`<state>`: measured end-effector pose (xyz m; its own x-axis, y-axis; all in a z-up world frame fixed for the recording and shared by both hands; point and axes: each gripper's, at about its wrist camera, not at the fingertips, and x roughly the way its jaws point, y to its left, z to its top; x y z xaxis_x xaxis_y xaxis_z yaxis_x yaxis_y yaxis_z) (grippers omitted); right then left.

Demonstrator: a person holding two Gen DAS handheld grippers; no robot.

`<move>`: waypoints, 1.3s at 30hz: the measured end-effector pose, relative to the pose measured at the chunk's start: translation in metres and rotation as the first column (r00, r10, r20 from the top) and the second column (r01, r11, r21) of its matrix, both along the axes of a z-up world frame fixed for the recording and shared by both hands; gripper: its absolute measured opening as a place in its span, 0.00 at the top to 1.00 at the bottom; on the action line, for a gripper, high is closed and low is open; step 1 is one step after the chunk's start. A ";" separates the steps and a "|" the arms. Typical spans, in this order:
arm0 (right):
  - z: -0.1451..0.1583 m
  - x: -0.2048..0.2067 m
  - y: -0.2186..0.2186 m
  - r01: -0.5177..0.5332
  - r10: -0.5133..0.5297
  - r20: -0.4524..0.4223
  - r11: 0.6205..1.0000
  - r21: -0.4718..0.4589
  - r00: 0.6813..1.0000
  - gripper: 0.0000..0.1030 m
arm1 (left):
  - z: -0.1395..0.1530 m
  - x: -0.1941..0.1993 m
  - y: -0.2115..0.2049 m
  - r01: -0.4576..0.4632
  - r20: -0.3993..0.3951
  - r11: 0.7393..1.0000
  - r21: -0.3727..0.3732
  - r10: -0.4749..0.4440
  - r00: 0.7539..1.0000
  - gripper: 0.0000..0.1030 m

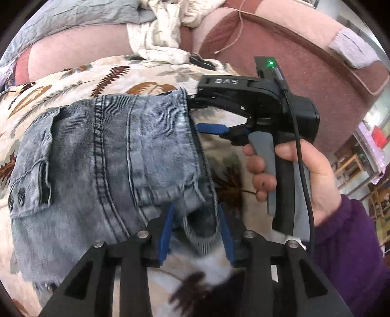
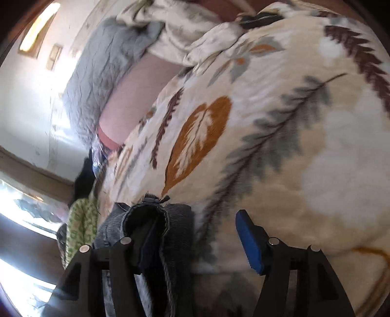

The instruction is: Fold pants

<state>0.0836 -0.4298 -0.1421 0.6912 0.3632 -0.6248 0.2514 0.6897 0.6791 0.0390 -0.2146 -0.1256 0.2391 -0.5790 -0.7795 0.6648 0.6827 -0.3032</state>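
Faded blue jeans (image 1: 109, 151) lie folded in a thick stack on a leaf-patterned blanket (image 1: 73, 80). My left gripper (image 1: 196, 219) stands at the stack's near right corner, and a loose loop of denim hem sits between its blue pads without being pinched. My right gripper (image 1: 195, 113), held by a hand (image 1: 316, 175) in a purple sleeve, is at the stack's far right edge with its jaws apart. In the right wrist view the right gripper (image 2: 197, 229) is wide open. A denim fold (image 2: 170, 219) drapes over its left finger, and the blue pad of its right finger (image 2: 248, 243) is bare.
The blanket (image 2: 268, 122) covers a pink and maroon bed (image 1: 292, 80). A crumpled cream cloth (image 1: 158, 31) and a grey quilt (image 1: 73, 14) lie at its far side. Green patterned fabric (image 2: 80, 226) hangs off the bed edge near a bright wall.
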 end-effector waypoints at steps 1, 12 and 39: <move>0.004 -0.006 -0.004 0.010 -0.010 0.008 1.000 -0.007 1.000 0.37 | 0.005 -0.005 0.002 0.012 0.005 1.000 -0.006 -0.012 1.000 0.63; 0.080 -0.052 0.047 -0.047 0.061 0.166 0.995 -0.084 0.984 0.31 | 0.060 -0.007 0.091 -0.163 0.225 0.986 -0.036 0.167 0.960 0.50; -0.002 0.013 0.099 -0.018 0.018 0.062 1.000 0.000 0.998 0.29 | -0.004 0.045 0.122 -0.360 0.243 0.923 0.134 0.321 0.915 0.39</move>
